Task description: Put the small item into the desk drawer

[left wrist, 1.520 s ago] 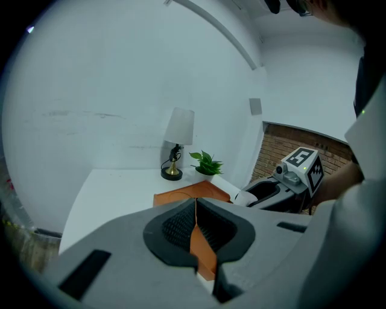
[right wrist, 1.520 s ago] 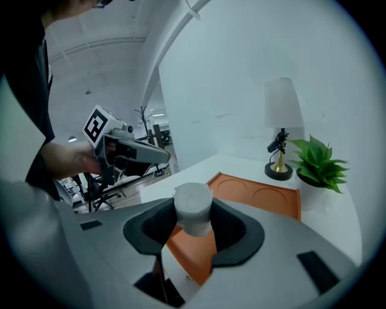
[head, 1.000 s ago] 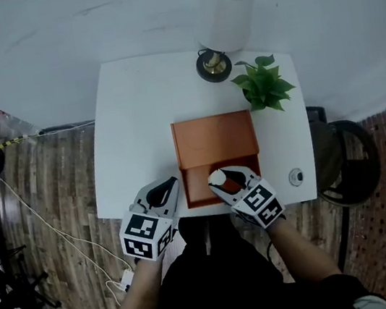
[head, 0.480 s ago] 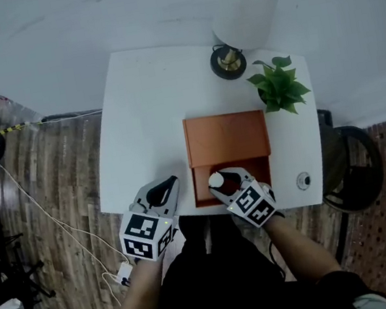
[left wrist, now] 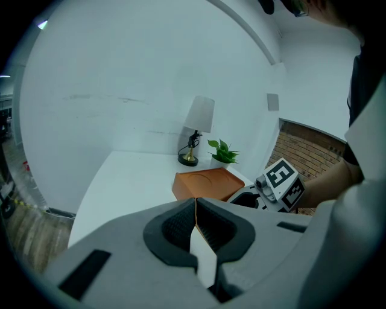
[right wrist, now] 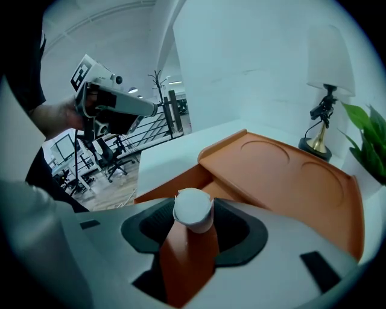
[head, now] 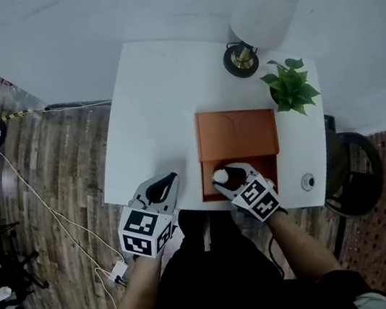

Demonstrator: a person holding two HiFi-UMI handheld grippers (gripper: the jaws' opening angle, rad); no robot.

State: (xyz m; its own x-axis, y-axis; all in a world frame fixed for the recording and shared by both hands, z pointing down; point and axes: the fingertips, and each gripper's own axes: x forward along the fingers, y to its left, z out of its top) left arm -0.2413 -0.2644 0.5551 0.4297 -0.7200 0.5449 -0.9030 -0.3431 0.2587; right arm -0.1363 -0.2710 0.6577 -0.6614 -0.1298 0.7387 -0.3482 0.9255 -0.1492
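Observation:
An orange box (head: 237, 132) sits on the white desk (head: 151, 120), its drawer (head: 209, 184) pulled out toward me. My right gripper (head: 228, 178) hangs over the open drawer with the small item (right wrist: 192, 211) between its jaws: a white cap on an orange body, standing upright. The jaws are opening, and the item's body still touches both sides. My left gripper (head: 159, 192) is shut with nothing in it, at the desk's front edge left of the drawer. It also shows in the right gripper view (right wrist: 114, 108).
A lamp (head: 261, 14) and a green plant (head: 291, 86) stand at the back right of the desk. A small round object (head: 307, 182) lies right of the drawer. A dark chair (head: 357, 174) stands to the right, and a cable (head: 40, 205) runs along the wooden floor on the left.
My right gripper has moved a little further over the open drawer with the item. The head view has shifted. My left gripper has stayed at the desk's edge.

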